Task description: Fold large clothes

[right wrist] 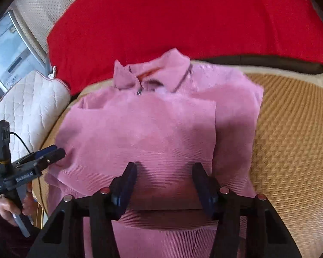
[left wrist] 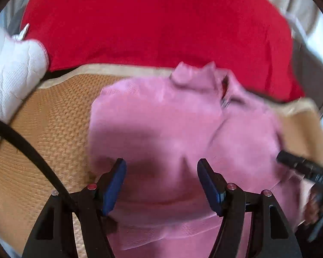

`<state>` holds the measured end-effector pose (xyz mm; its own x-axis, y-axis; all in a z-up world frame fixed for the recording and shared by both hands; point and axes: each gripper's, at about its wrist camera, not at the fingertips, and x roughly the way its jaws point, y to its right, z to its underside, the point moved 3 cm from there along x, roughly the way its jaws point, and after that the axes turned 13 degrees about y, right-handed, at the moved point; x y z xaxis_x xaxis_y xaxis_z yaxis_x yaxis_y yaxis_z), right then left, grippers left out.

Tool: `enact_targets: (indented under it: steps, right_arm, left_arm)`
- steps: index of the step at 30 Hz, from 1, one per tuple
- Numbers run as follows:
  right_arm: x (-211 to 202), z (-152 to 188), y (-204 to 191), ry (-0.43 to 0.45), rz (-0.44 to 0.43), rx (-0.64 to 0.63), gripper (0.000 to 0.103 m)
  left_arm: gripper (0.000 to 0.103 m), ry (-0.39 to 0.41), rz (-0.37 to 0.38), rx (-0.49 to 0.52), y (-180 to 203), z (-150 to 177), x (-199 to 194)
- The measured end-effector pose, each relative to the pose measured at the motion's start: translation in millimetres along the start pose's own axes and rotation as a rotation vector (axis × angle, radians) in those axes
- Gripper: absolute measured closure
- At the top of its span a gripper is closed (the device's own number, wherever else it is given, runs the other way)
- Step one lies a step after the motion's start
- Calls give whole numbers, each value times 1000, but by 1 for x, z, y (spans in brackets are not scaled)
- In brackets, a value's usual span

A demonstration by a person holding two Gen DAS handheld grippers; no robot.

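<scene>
A pink corduroy jacket with a collar and zip lies on a woven tan mat, its sides folded in over the body. It also shows in the left wrist view, blurred. My left gripper is open and empty just above the jacket's lower part. My right gripper is open and empty over the jacket's lower middle. The left gripper also shows in the right wrist view at the jacket's left edge, its jaws close together. The right gripper's tip shows in the left wrist view.
A red blanket lies behind the jacket. A white quilted pillow sits at the left, also in the left wrist view. The tan mat extends to both sides. A black cable crosses the left view.
</scene>
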<state>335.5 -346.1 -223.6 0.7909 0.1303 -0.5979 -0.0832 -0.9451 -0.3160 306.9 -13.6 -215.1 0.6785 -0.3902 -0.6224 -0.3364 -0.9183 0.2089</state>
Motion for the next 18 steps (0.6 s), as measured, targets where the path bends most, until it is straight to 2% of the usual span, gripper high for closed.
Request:
enact_targets:
  steps: [2, 3, 5, 8, 10, 11, 13, 18]
  right_arm:
    - [-15, -11, -3, 89, -44, 2, 46]
    - [-19, -15, -4, 120, -47, 0, 46]
    - [-17, -22, -1, 149, -25, 0, 46]
    - [5, -18, 12, 99, 43, 15, 46]
    - [27, -7, 23, 26, 90, 34, 45]
    - [26, -6, 22, 49, 94, 27, 45]
    - [21, -11, 18, 51, 93, 18, 45]
    - [-11, -10, 14, 107, 41, 20, 45]
  left_arm:
    - [30, 30, -14, -8, 2, -5, 1]
    - [25, 30, -37, 0, 7, -7, 9]
    - [25, 10, -99, 31, 12, -3, 25]
    - [24, -63, -207, 116, 19, 10, 55]
    - [20, -57, -260, 216, 30, 18, 65]
    - [20, -36, -284, 259, 34, 20, 64]
    - [20, -25, -303, 278, 39, 21, 62]
    - [20, -8, -295, 267, 42, 26, 48]
